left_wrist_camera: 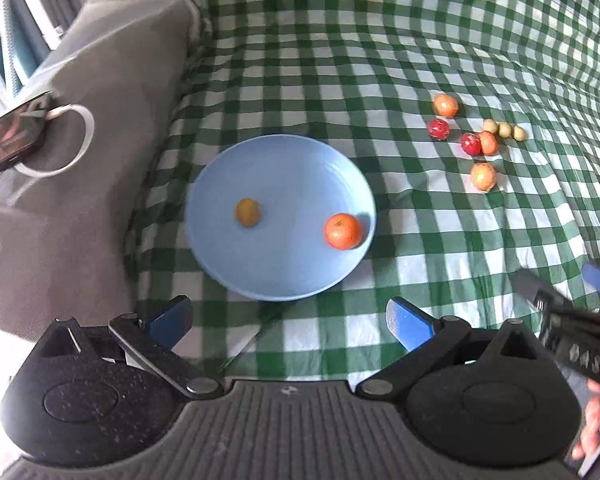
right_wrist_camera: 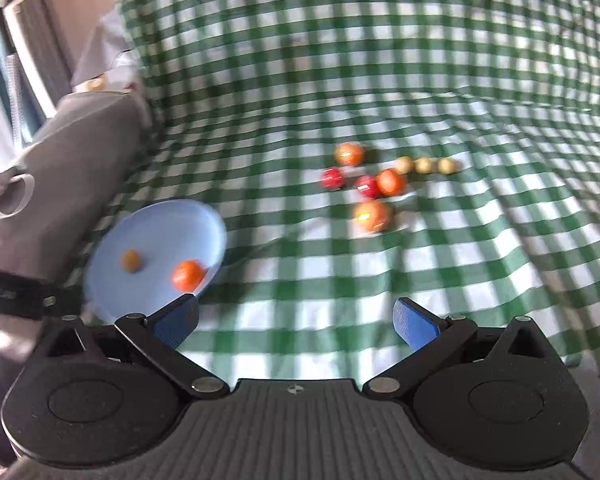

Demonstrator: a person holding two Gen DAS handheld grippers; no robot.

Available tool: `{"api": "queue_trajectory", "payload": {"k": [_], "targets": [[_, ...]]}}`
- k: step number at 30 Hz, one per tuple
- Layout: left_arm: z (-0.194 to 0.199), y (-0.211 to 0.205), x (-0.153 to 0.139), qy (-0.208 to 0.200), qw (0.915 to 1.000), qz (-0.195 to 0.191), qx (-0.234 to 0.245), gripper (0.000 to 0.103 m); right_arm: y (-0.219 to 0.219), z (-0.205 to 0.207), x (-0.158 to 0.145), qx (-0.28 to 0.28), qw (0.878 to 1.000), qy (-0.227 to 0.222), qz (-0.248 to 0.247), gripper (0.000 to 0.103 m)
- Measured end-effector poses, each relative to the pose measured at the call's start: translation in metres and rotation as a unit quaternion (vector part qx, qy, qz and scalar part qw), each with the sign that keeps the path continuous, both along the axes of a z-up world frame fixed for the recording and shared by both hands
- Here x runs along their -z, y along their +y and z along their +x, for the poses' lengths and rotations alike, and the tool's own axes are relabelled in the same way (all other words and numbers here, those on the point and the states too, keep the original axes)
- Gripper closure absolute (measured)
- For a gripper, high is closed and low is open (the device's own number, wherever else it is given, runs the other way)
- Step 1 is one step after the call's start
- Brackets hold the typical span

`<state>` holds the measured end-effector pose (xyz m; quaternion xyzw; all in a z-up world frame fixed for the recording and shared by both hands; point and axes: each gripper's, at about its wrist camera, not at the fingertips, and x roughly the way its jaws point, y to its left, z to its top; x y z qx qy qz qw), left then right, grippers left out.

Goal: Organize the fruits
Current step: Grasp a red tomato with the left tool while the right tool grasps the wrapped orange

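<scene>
A blue plate (left_wrist_camera: 276, 280) lies on the green checked cloth and holds an orange mandarin (left_wrist_camera: 342, 231) and a small yellow-brown fruit (left_wrist_camera: 247, 212). It also shows at the left of the right wrist view (right_wrist_camera: 156, 224). A cluster of loose fruit lies on the cloth beyond: orange ones (left_wrist_camera: 483, 176) (right_wrist_camera: 372, 216), red ones (left_wrist_camera: 438, 129) (right_wrist_camera: 332, 178) and three small pale ones (left_wrist_camera: 505, 129) (right_wrist_camera: 424, 165). My left gripper (left_wrist_camera: 288, 318) is open and empty, just short of the plate. My right gripper (right_wrist_camera: 296, 320) is open and empty, well short of the cluster; it shows at the right edge of the left wrist view (left_wrist_camera: 560, 284).
A grey cushion or armrest (left_wrist_camera: 100, 120) borders the cloth on the left, with a phone (left_wrist_camera: 8, 140) and a white ring (left_wrist_camera: 68, 140) on it. The checked cloth (left_wrist_camera: 380, 40) rises in folds at the back.
</scene>
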<state>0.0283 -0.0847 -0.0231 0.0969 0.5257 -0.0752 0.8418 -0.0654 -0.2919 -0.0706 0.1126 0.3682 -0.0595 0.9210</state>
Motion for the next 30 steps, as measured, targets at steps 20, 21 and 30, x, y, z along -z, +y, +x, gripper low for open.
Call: {"api": "queue_trajectory", "payload": {"k": [20,21,30], "targets": [[0.163,-0.139,0.082,-0.009,0.9948,-0.027,0.098,0.000,-0.075,0.140,0.104,0.025,0.999,0.022,-0.042,0.001],[0.174,-0.148,0.089,-0.004,0.9940,-0.030,0.105,0.000,-0.074,0.142,0.105,0.020,0.999,0.022,-0.044,0.002],[0.221,-0.202,0.128,0.025,0.9859,-0.053,0.157,0.001,-0.085,0.158,0.121,-0.019,0.999,0.009,-0.045,0.029]]}}
